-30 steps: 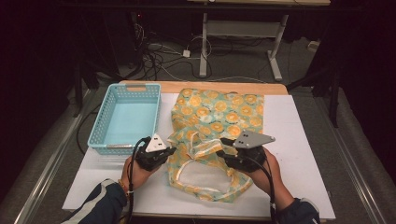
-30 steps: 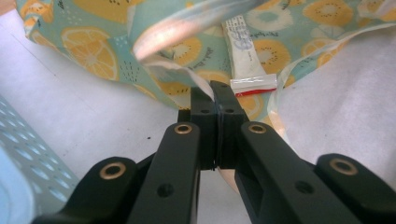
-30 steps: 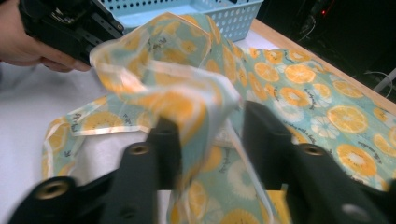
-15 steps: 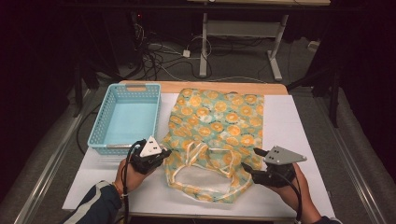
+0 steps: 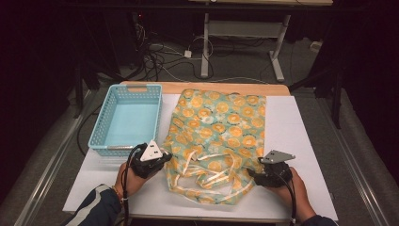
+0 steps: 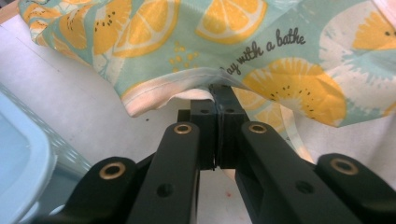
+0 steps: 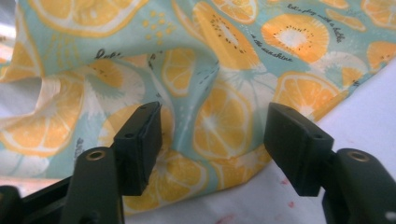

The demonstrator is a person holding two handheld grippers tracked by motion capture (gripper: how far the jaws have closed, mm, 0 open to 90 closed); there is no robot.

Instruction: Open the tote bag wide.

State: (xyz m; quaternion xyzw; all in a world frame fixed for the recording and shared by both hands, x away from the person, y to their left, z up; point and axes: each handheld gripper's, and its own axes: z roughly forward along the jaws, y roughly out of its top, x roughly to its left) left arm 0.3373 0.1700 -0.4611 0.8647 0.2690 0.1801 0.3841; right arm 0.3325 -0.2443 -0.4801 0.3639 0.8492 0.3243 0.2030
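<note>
A tote bag [image 5: 221,122] printed with lemon slices lies flat on the white mat [image 5: 301,136], its cream handles [image 5: 209,175] looped toward the near edge. My left gripper [image 5: 165,159] is at the bag's near left corner, shut on the hem; in the left gripper view the jaws [image 6: 217,100] meet under the lifted cream edge of the bag [image 6: 280,46]. At the bag's near right corner sits my right gripper [image 5: 252,175]. Its jaws [image 7: 215,133] have just been closing but stand apart, with a fold of the bag [image 7: 233,56] between them, untouched by the pads.
A light blue plastic basket [image 5: 101,127], empty, stands on the mat left of the bag, close beside my left gripper [image 6: 18,163]. Bare wood of the table [image 5: 211,87] shows at the far edge. Cables and desk legs lie on the dark floor beyond.
My right gripper has left the middle of the bag and moved right and down to its near right corner. The left gripper has barely shifted, still on the hem.
</note>
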